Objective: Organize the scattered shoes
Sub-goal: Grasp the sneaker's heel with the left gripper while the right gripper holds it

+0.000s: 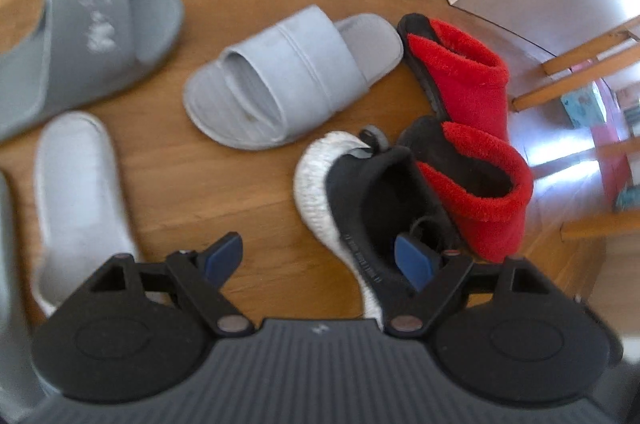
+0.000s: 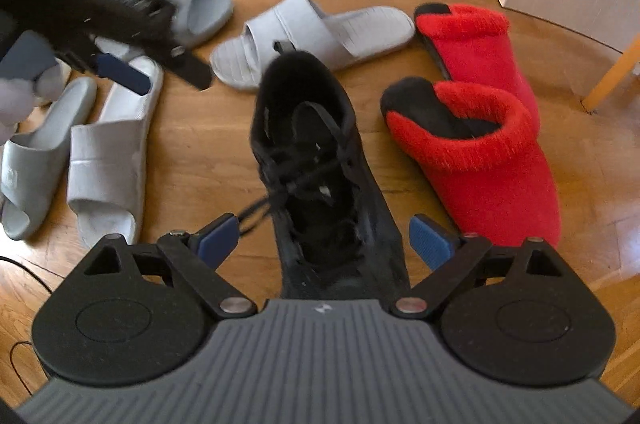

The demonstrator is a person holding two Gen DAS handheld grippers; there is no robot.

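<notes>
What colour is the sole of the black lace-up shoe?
White, slightly speckled grey. The black lace-up shoe shows its sole best in the left wrist view.

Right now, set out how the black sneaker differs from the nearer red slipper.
The black sneaker is laced and dark with a white sole showing in the left wrist view; the nearer red slipper is fuzzy, laceless and bright red with a black lining. The sneaker lies between the open right gripper fingers; the slipper sits right of them. Both rest on the wooden floor, heels pointing away.
</notes>
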